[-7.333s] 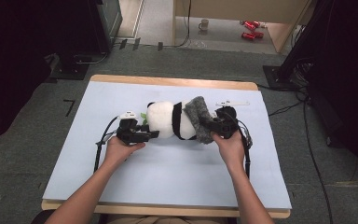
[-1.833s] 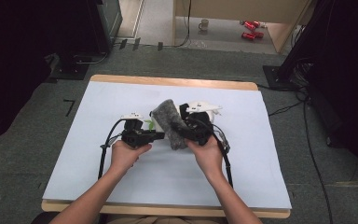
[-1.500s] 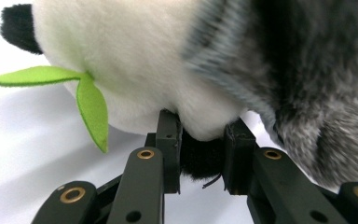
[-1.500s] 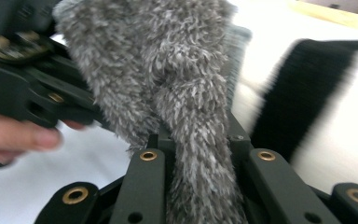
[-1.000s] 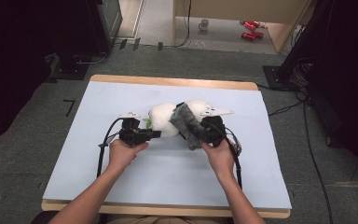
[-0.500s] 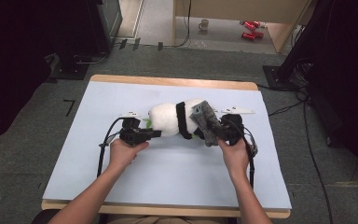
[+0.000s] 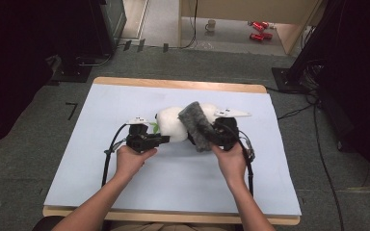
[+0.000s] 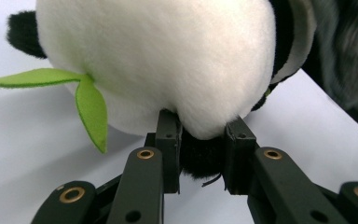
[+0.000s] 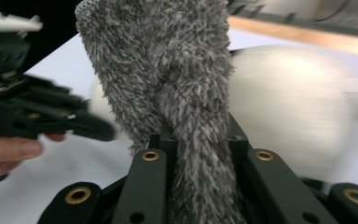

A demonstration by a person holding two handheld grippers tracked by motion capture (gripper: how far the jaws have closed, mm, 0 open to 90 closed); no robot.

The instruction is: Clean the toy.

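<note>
A black-and-white panda plush [image 7: 172, 126] lies in the middle of the pale blue table top [image 7: 125, 96]. My left gripper [image 7: 160, 139] is at the plush's left end. In the left gripper view the left gripper [image 8: 201, 135] is shut on a black furry part [image 8: 199, 161] under the plush's white belly [image 8: 168, 60], next to a green felt leaf [image 8: 92, 109]. My right gripper [image 7: 213, 137] holds a grey fluffy cloth [image 7: 196, 125] against the plush's right side. In the right gripper view the right gripper [image 9: 198, 135] is shut on that cloth [image 9: 177, 70], which stands up in front of the white plush [image 9: 284, 102].
A wooden edge [image 7: 173, 84] borders the table at the back. Black cables [image 7: 108, 154] trail from both grippers over the mat. On the floor beyond stand a mug [image 7: 211, 24], red items [image 7: 256, 31] and dark equipment [image 7: 101, 24]. The left gripper [image 9: 37, 116] appears blurred in the right gripper view.
My right gripper with the grey cloth swung to the right and has come back left, so the cloth now covers more of the plush. The left hand has kept still.
</note>
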